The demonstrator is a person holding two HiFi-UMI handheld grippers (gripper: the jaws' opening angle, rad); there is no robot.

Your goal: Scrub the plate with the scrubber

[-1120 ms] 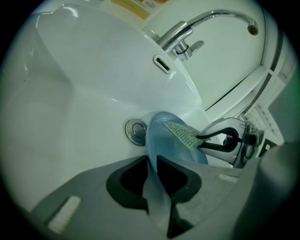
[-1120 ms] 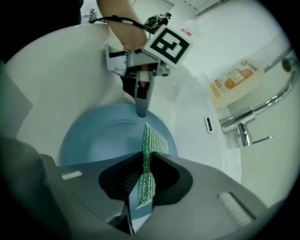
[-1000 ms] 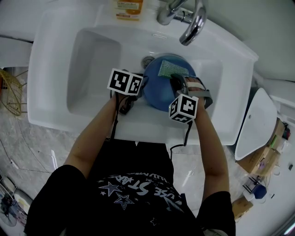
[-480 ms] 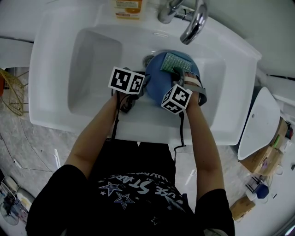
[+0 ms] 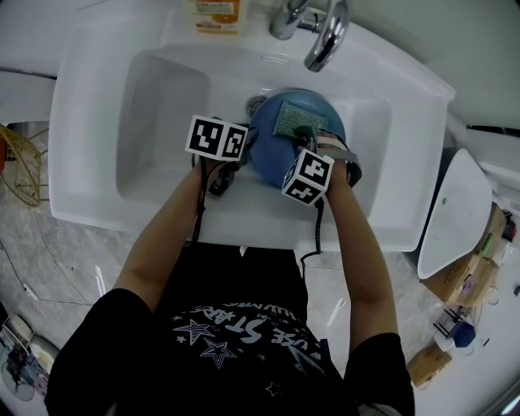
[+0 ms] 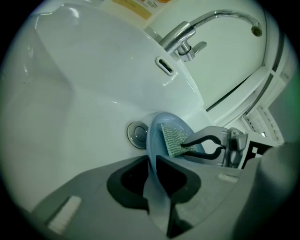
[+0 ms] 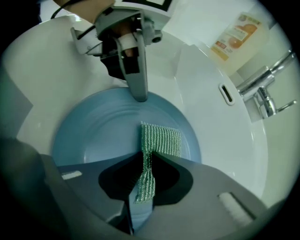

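Your right gripper view shows the green scrubber (image 7: 161, 139) folded and pinched in your right claw (image 7: 146, 157), its free end flat on the blue plate (image 7: 93, 136); the left gripper view shows your left claw (image 6: 152, 159) clamped on the plate's rim, beside the drain (image 6: 138, 134). The plate sits in the white sink (image 5: 154, 106) near the faucet (image 5: 323, 45), a bottle (image 5: 215, 15) on its ledge

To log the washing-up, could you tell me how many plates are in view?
1: the blue plate in the sink, its rim held by the left gripper; another could hide beneath it.
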